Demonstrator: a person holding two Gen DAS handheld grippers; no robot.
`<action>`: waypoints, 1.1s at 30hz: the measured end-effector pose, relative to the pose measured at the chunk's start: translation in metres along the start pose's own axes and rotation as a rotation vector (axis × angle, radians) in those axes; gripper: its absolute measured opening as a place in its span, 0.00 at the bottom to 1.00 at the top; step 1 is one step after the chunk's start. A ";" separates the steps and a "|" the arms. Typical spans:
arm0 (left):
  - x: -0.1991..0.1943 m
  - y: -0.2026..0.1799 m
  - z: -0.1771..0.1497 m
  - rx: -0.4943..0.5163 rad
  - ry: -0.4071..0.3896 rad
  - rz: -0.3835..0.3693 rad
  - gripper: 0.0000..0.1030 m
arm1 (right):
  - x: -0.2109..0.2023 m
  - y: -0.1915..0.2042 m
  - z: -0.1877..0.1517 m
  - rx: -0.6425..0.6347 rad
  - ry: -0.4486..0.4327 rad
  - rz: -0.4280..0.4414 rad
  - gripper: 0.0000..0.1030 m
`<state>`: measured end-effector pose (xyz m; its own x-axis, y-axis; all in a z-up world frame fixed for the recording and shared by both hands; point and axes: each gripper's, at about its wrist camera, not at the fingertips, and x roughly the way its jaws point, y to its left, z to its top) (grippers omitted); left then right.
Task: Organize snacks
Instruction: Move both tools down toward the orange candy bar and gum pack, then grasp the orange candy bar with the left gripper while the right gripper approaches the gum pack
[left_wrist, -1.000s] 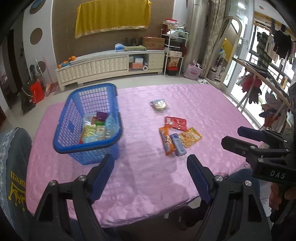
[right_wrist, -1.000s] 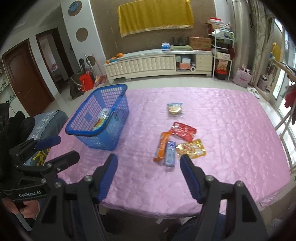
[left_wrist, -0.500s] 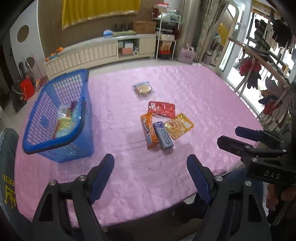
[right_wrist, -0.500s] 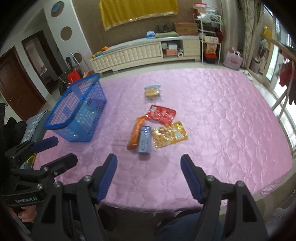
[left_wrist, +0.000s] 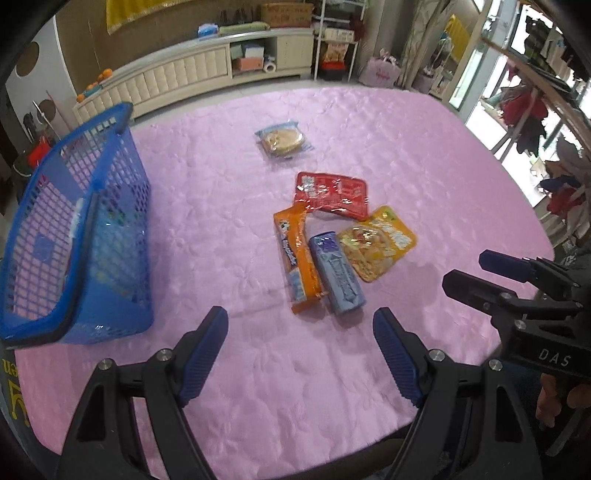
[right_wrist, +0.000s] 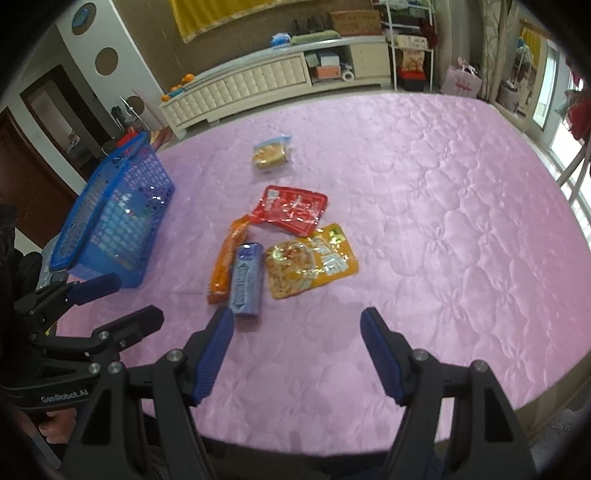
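A blue basket (left_wrist: 74, 236) (right_wrist: 110, 221) with snacks inside stands on the left of the pink table. Loose snacks lie mid-table: an orange bar (left_wrist: 297, 258) (right_wrist: 225, 258), a blue-grey pack (left_wrist: 336, 273) (right_wrist: 245, 280), a yellow pouch (left_wrist: 375, 242) (right_wrist: 308, 260), a red pouch (left_wrist: 332, 192) (right_wrist: 291, 208) and a clear-wrapped cookie (left_wrist: 282, 140) (right_wrist: 269, 155) farther back. My left gripper (left_wrist: 299, 332) (right_wrist: 96, 302) is open and empty, just short of the orange bar and blue-grey pack. My right gripper (right_wrist: 297, 332) (left_wrist: 480, 269) is open and empty, near the yellow pouch.
The pink quilted tablecloth (right_wrist: 443, 221) covers the whole table; its front edge runs just under both grippers. A white cabinet (right_wrist: 277, 81) and a shelf rack stand beyond the table. A clothes rack (left_wrist: 535, 92) stands at the right.
Both grippers have moved forward and down toward the snack cluster, which now looks larger and closer. The basket has slid toward the left of both views. Both jaws stay open.
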<state>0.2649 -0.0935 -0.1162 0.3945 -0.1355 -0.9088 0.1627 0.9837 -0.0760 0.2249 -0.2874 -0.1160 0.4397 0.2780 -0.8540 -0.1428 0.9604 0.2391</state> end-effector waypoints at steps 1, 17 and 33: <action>0.006 0.001 0.003 0.000 0.009 0.000 0.77 | 0.006 -0.002 0.003 0.005 0.006 0.000 0.73; 0.091 0.024 0.031 -0.017 0.118 0.020 0.77 | 0.076 -0.015 0.022 -0.028 0.063 -0.004 0.73; 0.097 0.014 0.042 -0.006 0.110 0.050 0.33 | 0.069 -0.028 0.024 0.033 0.042 0.005 0.73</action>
<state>0.3431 -0.0982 -0.1884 0.3005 -0.0726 -0.9510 0.1395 0.9897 -0.0314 0.2803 -0.2947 -0.1710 0.4015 0.2827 -0.8711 -0.1156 0.9592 0.2580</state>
